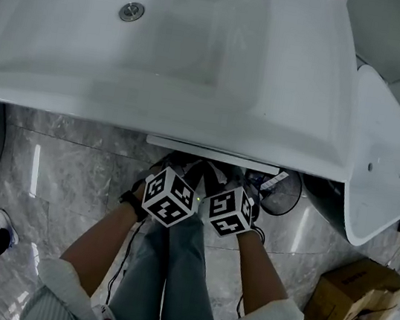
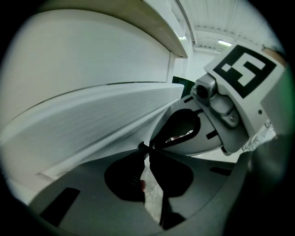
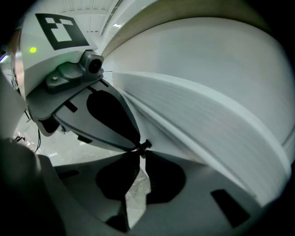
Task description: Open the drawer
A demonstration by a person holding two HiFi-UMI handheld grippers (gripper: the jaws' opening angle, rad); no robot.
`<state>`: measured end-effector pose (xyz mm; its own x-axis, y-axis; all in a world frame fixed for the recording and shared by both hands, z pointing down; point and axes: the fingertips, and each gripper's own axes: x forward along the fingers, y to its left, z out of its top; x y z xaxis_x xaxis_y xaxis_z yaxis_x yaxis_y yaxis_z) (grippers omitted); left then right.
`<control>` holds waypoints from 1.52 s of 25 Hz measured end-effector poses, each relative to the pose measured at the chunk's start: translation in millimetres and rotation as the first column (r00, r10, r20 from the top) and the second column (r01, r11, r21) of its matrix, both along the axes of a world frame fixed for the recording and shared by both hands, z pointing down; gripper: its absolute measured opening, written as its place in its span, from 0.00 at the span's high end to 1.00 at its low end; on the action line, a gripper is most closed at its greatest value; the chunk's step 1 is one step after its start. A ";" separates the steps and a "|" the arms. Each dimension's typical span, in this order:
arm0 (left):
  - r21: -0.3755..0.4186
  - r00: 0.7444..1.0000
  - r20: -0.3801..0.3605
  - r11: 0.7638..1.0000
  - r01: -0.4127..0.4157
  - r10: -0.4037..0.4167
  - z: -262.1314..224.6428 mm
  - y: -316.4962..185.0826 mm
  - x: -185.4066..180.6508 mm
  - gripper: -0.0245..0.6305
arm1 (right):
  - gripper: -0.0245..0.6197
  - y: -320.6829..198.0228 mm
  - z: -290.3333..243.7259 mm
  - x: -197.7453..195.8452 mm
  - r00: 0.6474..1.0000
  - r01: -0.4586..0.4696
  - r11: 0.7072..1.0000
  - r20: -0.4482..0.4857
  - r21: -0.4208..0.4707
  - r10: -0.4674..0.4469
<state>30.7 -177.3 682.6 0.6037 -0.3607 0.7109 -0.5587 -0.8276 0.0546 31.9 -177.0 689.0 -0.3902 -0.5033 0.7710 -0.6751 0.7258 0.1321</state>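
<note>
A white drawer front (image 1: 212,154) shows as a narrow strip sticking out from under the white sink (image 1: 165,44). Both grippers reach in under that strip. Only their marker cubes show in the head view, the left cube (image 1: 170,197) and the right cube (image 1: 229,211). In the left gripper view the drawer front (image 2: 92,115) fills the upper left, and my left gripper (image 2: 146,148) has its tips closed at the drawer's lower edge. My right gripper (image 3: 139,148) is closed the same way against the drawer front (image 3: 203,120), tip to tip with the left.
Grey marble floor (image 1: 70,172) lies below the sink. A second white basin (image 1: 379,169) stands at the right, with cardboard boxes (image 1: 355,297) below it. A round black object (image 1: 283,193) sits under the sink's right side. Another person's shoe (image 1: 3,224) is at the far left.
</note>
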 end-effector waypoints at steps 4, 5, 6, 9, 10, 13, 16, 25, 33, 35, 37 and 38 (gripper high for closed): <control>-0.013 1.000 0.002 1.000 0.002 -0.002 -0.1 8.3 0.4 0.89 | 0.90 8.2 0.4 0.3 1.000 -0.010 1.000 -0.001 -0.012 0.010; -0.015 1.000 0.001 1.000 0.004 -0.004 -0.3 9.7 -0.1 0.89 | 0.90 9.6 0.3 0.0 1.000 -0.011 1.000 -0.001 -0.014 0.011; -0.017 1.000 0.001 1.000 0.005 -0.005 -0.6 10.9 -0.7 0.89 | 0.90 10.9 0.2 -0.5 1.000 -0.011 1.000 -0.001 -0.016 0.011; -0.018 1.000 0.003 1.000 0.014 -0.014 -0.7 15.8 -1.4 0.89 | 0.90 16.0 0.5 -1.1 1.000 -0.012 1.000 0.000 -0.024 0.012; -0.018 1.000 0.002 1.000 0.018 -0.018 -0.3 17.6 -1.3 0.89 | 0.90 17.8 1.0 -0.8 1.000 -0.014 1.000 0.000 -0.026 0.014; -0.018 1.000 -0.003 1.000 0.022 -0.022 0.3 21.8 -1.5 0.90 | 0.90 21.7 1.6 -0.9 1.000 -0.014 1.000 0.003 -0.026 0.014; -0.015 1.000 0.003 1.000 0.020 -0.020 0.4 25.3 -2.3 0.90 | 0.90 25.2 1.7 -2.0 1.000 -0.015 0.999 0.010 -0.030 0.015; -0.016 0.999 0.015 0.999 0.042 -0.042 0.3 39.3 -2.8 0.90 | 0.90 39.4 1.7 -2.1 1.000 -0.015 0.999 0.010 -0.039 0.016; -0.020 0.998 0.025 0.998 0.060 -0.059 1.5 49.9 -4.0 0.90 | 0.90 50.4 3.6 -2.9 1.000 -0.007 0.999 0.011 -0.048 0.008; -0.026 0.997 0.026 0.997 0.070 -0.069 1.8 53.0 -4.1 0.90 | 0.90 53.5 3.8 -2.8 1.000 -0.003 0.999 0.013 -0.051 0.004; -0.028 0.997 0.029 0.997 0.071 -0.070 1.9 55.3 -4.5 0.90 | 0.90 55.7 3.8 -3.1 1.000 -0.001 0.999 0.014 -0.051 0.002; -0.028 0.997 0.031 0.997 0.070 -0.069 1.9 56.2 -4.8 0.90 | 0.90 56.5 3.8 -3.4 1.000 0.000 0.999 0.014 -0.050 0.001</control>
<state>26.0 -121.1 684.5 0.5561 -0.3803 0.7390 -0.6166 -0.7850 0.0601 28.5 -120.5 692.8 -0.4008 -0.4642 0.7898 -0.6772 0.7308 0.0859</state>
